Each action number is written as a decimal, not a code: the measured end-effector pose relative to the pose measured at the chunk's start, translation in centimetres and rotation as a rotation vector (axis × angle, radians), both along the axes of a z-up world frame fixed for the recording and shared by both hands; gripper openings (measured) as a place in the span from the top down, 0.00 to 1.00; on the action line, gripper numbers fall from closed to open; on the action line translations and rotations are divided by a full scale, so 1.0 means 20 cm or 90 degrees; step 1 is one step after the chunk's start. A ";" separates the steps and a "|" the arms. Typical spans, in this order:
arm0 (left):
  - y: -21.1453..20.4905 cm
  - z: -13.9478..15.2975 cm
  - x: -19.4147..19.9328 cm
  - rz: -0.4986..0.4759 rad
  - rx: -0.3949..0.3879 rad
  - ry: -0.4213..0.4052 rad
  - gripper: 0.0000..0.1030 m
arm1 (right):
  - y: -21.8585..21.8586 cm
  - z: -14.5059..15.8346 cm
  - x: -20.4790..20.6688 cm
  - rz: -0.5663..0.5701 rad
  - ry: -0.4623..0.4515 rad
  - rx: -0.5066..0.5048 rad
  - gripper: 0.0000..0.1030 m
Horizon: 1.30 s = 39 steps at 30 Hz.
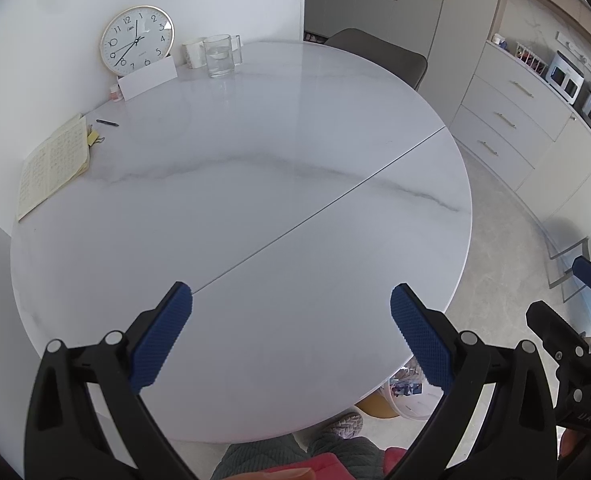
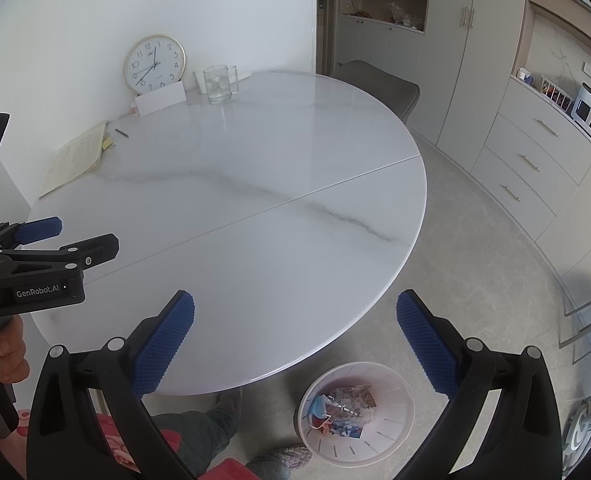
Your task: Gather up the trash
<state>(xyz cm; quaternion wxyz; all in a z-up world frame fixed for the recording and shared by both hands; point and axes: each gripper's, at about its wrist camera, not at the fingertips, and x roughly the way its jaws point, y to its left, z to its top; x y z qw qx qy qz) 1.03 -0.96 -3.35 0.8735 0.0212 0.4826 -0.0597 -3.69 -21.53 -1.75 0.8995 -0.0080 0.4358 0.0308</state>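
We hold both tongs, left (image 1: 291, 336) and right (image 2: 295, 344), spread apart and empty above the desk (image 1: 255, 200); trash fills the wastebasket (image 2: 391, 436) below, easily knocked over by our feet.

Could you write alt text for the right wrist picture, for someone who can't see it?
Two open blue-padded fingers hover over the near edge of a round white marble table, with a white bin of trash on the floor below. A clock, glass jug and notebook sit at the far side.
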 end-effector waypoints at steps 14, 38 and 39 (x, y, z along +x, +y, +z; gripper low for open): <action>0.02 -0.01 0.03 0.000 0.001 0.006 0.08 | 0.00 -0.01 0.02 0.001 0.006 0.001 0.02; -0.02 -0.03 0.08 -0.002 0.005 0.018 0.08 | 0.00 -0.05 0.07 0.002 0.017 0.001 0.02; -0.02 -0.03 0.08 -0.002 0.005 0.018 0.08 | 0.00 -0.05 0.07 0.002 0.017 0.001 0.02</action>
